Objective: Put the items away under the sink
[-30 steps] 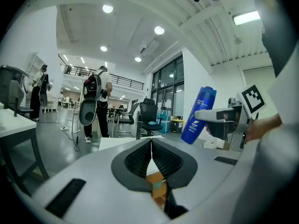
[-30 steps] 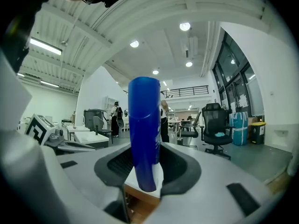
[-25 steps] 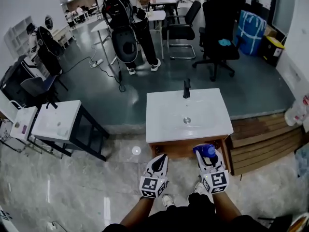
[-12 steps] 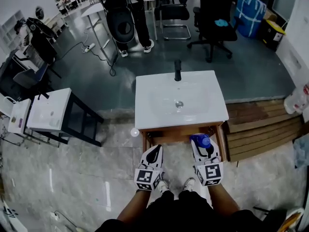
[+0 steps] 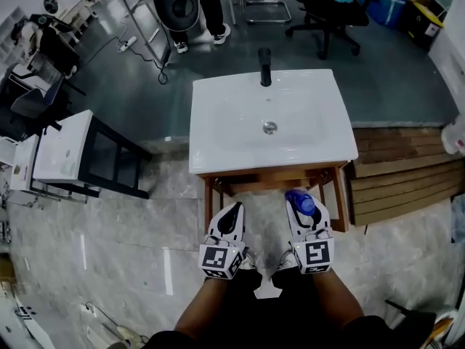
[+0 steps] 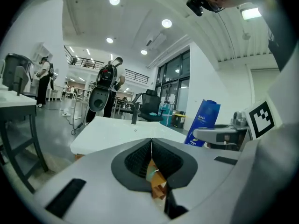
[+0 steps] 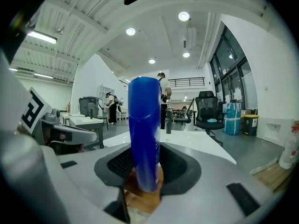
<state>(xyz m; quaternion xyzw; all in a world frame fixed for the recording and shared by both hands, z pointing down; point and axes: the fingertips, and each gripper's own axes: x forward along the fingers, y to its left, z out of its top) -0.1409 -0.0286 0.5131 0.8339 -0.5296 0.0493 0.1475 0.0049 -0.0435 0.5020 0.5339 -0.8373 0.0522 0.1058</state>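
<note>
A white sink (image 5: 218, 144) on a wooden cabinet frame (image 5: 272, 179) stands just ahead of me, its black tap (image 5: 265, 57) at the back. My right gripper (image 5: 301, 203) is shut on a blue bottle (image 5: 300, 201), which stands upright between the jaws in the right gripper view (image 7: 144, 129). The bottle hangs in front of the cabinet's open underside, at the right. My left gripper (image 5: 232, 211) is shut with nothing in it, level with the right one. In the left gripper view the left gripper (image 6: 150, 141) shows its jaws pressed together, and the blue bottle (image 6: 202, 122) stands to the right.
A smaller white sink on a black stand (image 5: 62, 147) is at the left. Wooden steps (image 5: 403, 173) lie to the right of the cabinet. A person (image 5: 178, 2) with dark gear stands beyond the sink, and black office chairs (image 5: 327, 6) are farther back. The floor is marble tile.
The sink has drawn closer and lower in the head view. Both grippers stay side by side, the right one holding the blue bottle throughout.
</note>
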